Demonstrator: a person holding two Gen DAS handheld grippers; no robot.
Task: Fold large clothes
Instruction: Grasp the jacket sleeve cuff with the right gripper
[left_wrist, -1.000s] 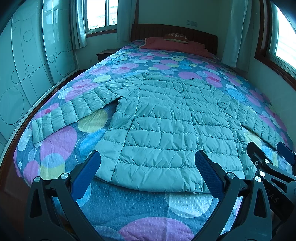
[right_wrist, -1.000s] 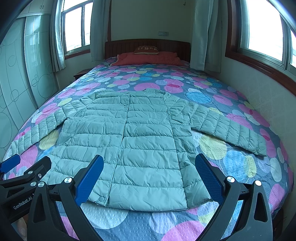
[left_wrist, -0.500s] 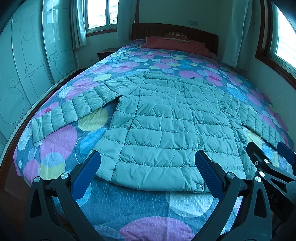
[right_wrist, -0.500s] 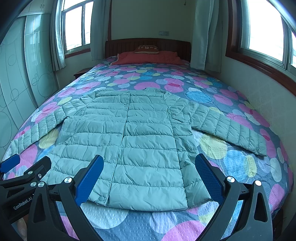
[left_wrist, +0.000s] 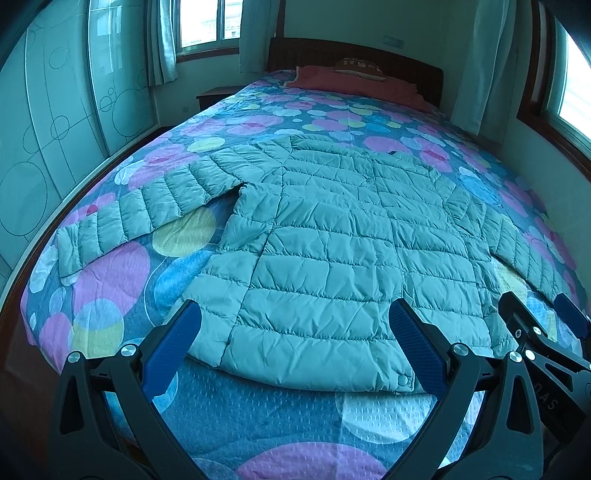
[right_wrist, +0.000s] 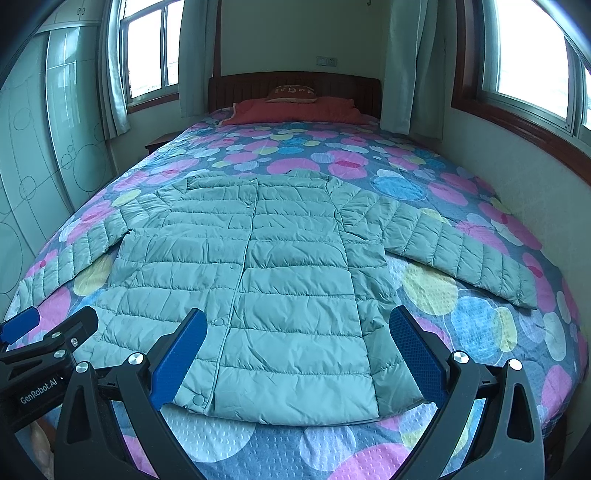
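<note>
Bedroom, spotty bed (right_wrist: 443, 173) | puffy green jacket (right_wrist: 280, 266) flat mid-frame, sleeves out | soft, light, slippery | left gripper (left_wrist: 295, 347), right gripper (right_wrist: 299, 347) jaws wide, empty | best grabbed at hem corners

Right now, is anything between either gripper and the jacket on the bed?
Nothing visible. The jacket lies flat and spread on the bed with nothing on it. The left gripper and right gripper both hang open just short of its hem, with only bare bedspread between.
</note>
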